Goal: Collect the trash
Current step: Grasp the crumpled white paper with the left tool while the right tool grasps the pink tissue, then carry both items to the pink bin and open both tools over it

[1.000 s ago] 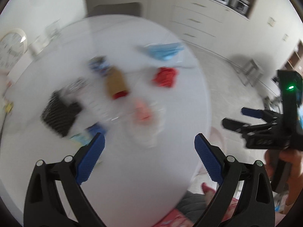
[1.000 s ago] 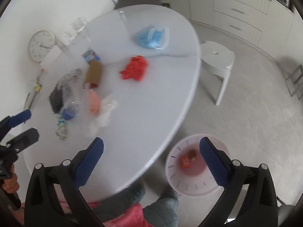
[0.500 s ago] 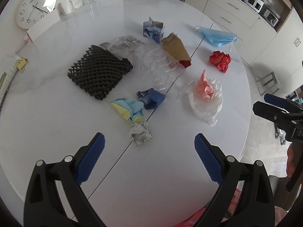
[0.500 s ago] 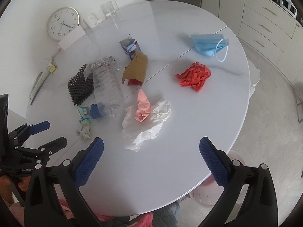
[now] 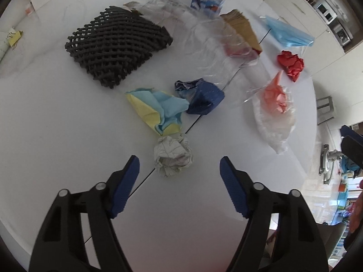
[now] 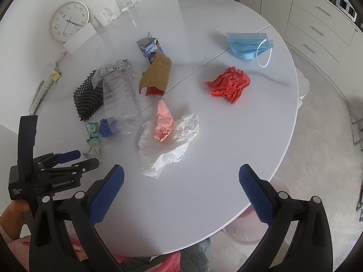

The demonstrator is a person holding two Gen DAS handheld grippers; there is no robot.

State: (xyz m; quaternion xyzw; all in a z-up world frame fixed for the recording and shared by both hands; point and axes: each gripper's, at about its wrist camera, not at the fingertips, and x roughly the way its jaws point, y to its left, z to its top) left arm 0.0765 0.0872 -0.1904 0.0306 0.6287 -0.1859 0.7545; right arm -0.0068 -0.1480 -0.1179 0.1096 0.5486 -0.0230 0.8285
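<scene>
A crumpled white paper ball (image 5: pixel 173 158) lies on the white round table (image 5: pixel 68 136). My left gripper (image 5: pixel 178 161) hangs low over it, jaws closing. The ball sits just ahead of the tips and the pads do not touch it. Past it lie a yellow-and-blue paper wad (image 5: pixel 156 111), a dark blue wad (image 5: pixel 202 97) and a black mesh pad (image 5: pixel 118 45). My right gripper (image 6: pixel 181 167) stands open and empty above the table's near edge, short of the white tissue (image 6: pixel 168 149) with pink paper (image 6: pixel 164 122) on it. The right wrist view shows the left gripper (image 6: pixel 87 156) at the left.
Also on the table are a clear crushed bottle (image 6: pixel 120 104), a cardboard piece (image 6: pixel 156 74), a small carton (image 6: pixel 149 46), red crumpled paper (image 6: pixel 229 83) and a blue face mask (image 6: pixel 247 45). A clock (image 6: pixel 69 21) and glasses (image 6: pixel 127 1) stand at the back. A pink bin (image 6: pixel 245 231) shows under the table's edge.
My left gripper has sunk toward the table and come close to the white paper ball, and its jaws have narrowed. The right gripper swung from over the floor bin to the table, then held still.
</scene>
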